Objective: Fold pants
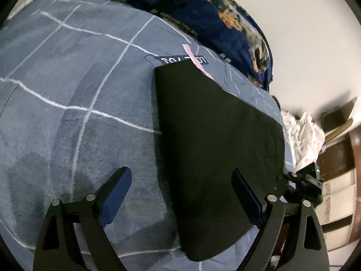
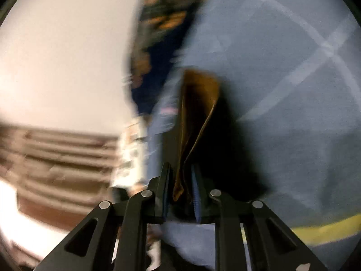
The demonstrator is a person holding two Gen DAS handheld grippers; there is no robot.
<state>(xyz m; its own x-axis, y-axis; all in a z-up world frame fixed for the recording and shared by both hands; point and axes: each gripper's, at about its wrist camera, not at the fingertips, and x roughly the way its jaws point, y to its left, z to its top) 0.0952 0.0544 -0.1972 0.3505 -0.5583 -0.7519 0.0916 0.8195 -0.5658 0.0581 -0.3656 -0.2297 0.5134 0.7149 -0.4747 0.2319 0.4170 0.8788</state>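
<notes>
Pants (image 1: 216, 149) on bed (image 1: 67, 90), already folded into narrow black slab. Left tongs (image 1: 182, 196) apart, hovering above. Right tongs (image 2: 181, 187) clamped on pants edge, blurred view. Probably one fold left.

An upside-down dark label (image 1: 183, 60) on the bedspread (image 1: 67, 79) seems to read "LOVE YOU".

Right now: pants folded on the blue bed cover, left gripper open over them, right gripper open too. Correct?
Not quite. The right gripper is shut on an edge of the pants, as the right wrist view shows. The left gripper is open over them, on the blue bed cover.
</notes>
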